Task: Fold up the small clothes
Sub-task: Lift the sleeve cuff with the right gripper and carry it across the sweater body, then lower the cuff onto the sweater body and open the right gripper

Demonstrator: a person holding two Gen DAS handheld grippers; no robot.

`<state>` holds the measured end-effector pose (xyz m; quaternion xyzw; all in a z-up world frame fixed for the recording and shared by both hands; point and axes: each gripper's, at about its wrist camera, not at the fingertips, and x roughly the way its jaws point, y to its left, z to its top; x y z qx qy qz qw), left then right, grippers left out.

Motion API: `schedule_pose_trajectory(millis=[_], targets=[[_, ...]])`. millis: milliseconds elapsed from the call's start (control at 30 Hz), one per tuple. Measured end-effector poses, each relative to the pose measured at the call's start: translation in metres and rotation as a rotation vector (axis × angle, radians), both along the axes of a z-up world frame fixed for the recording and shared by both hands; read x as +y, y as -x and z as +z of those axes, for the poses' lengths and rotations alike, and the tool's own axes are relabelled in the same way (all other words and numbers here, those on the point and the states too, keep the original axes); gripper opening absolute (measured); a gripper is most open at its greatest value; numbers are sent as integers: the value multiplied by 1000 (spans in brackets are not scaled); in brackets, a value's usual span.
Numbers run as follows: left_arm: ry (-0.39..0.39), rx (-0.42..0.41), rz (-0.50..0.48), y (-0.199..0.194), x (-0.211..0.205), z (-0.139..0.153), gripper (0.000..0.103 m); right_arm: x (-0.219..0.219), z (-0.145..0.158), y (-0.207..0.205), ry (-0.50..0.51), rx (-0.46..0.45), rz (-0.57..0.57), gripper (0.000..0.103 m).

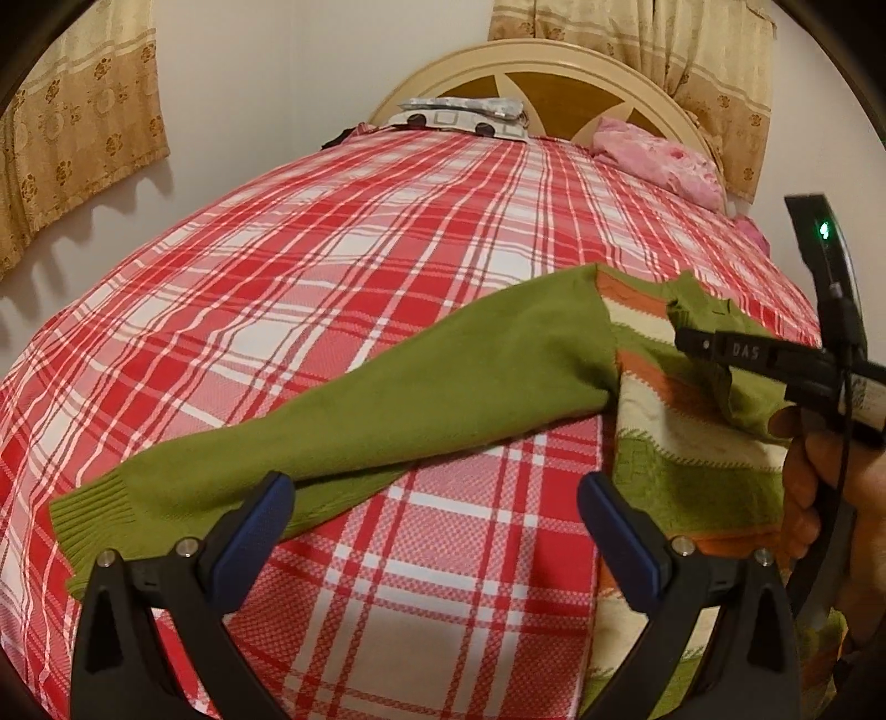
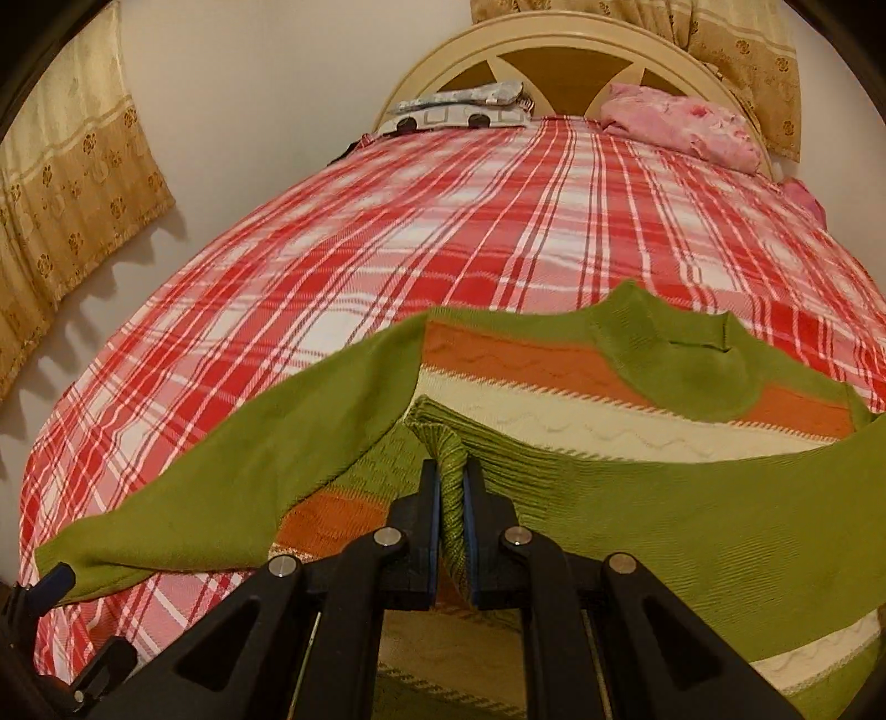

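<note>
1. Covering nearly all of both views, the bed (image 1: pixel 343 288) wears a red-and-white checked cover that runs back to a rounded cream headboard (image 2: pixel 559 39) with brown panels.
2. Patterned tan curtains (image 1: pixel 72 133) hang on the wall to the left of the bed, and more hang behind the headboard's right side.
3. Lying on the near part of the bed, the sweater (image 2: pixel 554 399) is green with orange and cream bands across its chest; its green collar points toward the headboard.
4. One long green sleeve (image 1: pixel 360 415) stretches out to the left across the checked cover, its ribbed cuff at the near left.
5. A crumpled pink cloth (image 2: pixel 675 124) sits at the head of the bed on the right, and a grey-and-white patterned bundle (image 1: pixel 459 116) lies by the headboard at the centre.
6. The left gripper (image 1: pixel 437 531) hangs above the cover with its jaws wide apart; the left finger's tip overlaps the sleeve in the picture, but whether it touches the cloth cannot be told. Nothing is pinched between the blue pads.
7. The right gripper (image 2: pixel 451 487) has its jaws pressed narrow on a ribbed green fold of the sweater, which is lifted into a ridge between the pads.
8. A person's hand (image 1: pixel 819 476) shows at the right edge of the left wrist view, wrapped around the handle of the right gripper.
</note>
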<state>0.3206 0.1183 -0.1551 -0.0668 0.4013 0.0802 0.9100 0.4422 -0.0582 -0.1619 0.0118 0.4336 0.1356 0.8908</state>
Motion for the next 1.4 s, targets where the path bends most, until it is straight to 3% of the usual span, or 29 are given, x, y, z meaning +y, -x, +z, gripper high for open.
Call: schedule_pose_trajectory(millis=[167,400,767,833,867,900,967,1233,1400], targets=[[2,5,24,3,9,-1,103,9,-9,1,2,11,20,7],[8,12,34,6,12,-4,103,20,7,1,-3,-37,44,7],[-3,17,52,11,18,-2,103,33,-28,-6,14,63,83,8],[-10,14,66,14,24,-1,103,30,-26,-4,1,78,91,12],[-11,13,75,16,28,0,103,27,-24,-2,-18,83,99,24],[-16,11,86,18,33,0,103,22,-21,1,-43,80,112,45],[-29,10,113,23,42,-1,103,10,-19,9,-82,73,112,59],[-68,41,235,45,87,-12,103,3,-20,28,-111,99,163,59],[-89,44,336,66,124,-12,103,8,-22,43,-44,59,160,59]])
